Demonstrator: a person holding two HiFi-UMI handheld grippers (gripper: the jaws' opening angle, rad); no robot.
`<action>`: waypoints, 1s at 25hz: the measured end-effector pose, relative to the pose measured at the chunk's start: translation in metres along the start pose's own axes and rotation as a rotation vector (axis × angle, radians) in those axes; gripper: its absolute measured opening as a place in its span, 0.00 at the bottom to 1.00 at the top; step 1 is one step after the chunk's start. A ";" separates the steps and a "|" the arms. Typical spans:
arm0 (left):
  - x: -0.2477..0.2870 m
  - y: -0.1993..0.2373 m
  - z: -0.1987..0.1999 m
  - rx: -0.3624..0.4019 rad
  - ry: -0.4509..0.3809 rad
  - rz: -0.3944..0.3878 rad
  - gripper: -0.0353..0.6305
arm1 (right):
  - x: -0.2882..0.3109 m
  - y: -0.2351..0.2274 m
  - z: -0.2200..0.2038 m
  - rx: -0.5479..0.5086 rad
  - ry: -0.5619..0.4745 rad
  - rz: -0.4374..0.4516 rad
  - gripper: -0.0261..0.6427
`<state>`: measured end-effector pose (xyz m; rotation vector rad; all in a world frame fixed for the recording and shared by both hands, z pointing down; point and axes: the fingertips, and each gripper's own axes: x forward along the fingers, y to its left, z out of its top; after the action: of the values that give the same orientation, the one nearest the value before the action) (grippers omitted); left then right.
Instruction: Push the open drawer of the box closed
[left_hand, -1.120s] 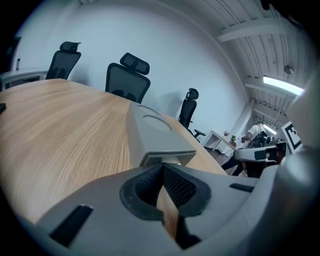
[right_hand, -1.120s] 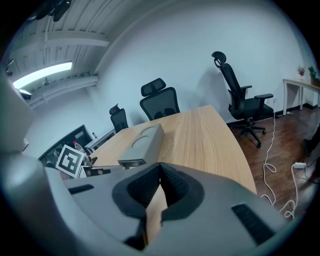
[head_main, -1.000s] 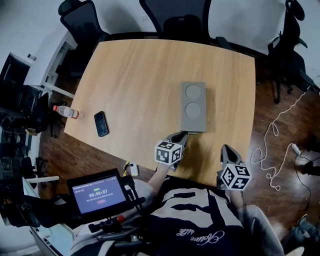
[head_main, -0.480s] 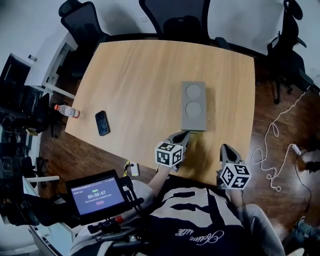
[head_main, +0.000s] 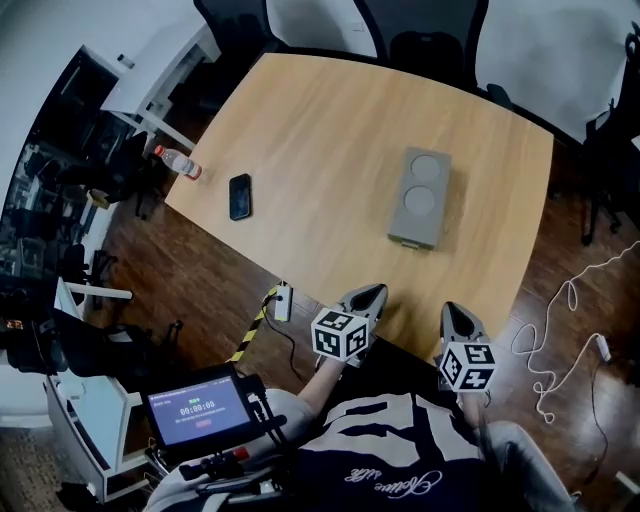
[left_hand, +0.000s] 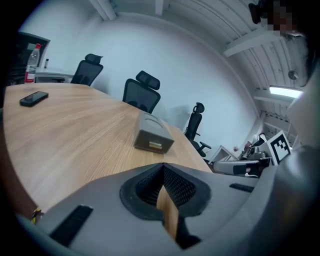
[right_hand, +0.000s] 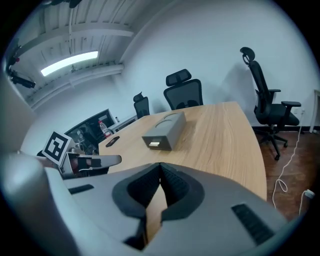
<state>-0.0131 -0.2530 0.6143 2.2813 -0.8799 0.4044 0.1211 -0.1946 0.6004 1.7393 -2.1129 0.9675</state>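
The grey box lies on the wooden table, with two round recesses on top. Its drawer front faces me and sits flush with the box body. My left gripper hovers over the table's near edge, well short of the box, jaws shut on nothing. To its right, my right gripper is also shut and empty, at the same edge. The left gripper view has the box ahead of the shut left gripper. The right gripper view shows the box beyond the shut right gripper.
A black phone and a plastic bottle lie at the table's left end. Office chairs stand along the far side. A white cable trails on the floor at right. A tablet screen sits by my left side.
Both grippers have drawn back from the box to the table's near edge; the left one was close to the drawer front before. The head view has shifted, so the table appears turned.
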 end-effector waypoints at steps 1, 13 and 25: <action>-0.013 0.001 -0.012 -0.015 0.003 0.026 0.06 | -0.001 0.005 -0.009 -0.010 0.018 0.022 0.04; -0.127 -0.017 -0.065 -0.098 -0.117 0.162 0.06 | 0.003 0.061 -0.046 -0.063 0.054 0.156 0.04; -0.251 -0.080 -0.147 -0.040 -0.199 0.183 0.06 | -0.083 0.125 -0.105 -0.096 -0.023 0.185 0.04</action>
<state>-0.1481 0.0119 0.5638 2.2393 -1.1916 0.2383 0.0025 -0.0557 0.5904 1.5387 -2.3264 0.8783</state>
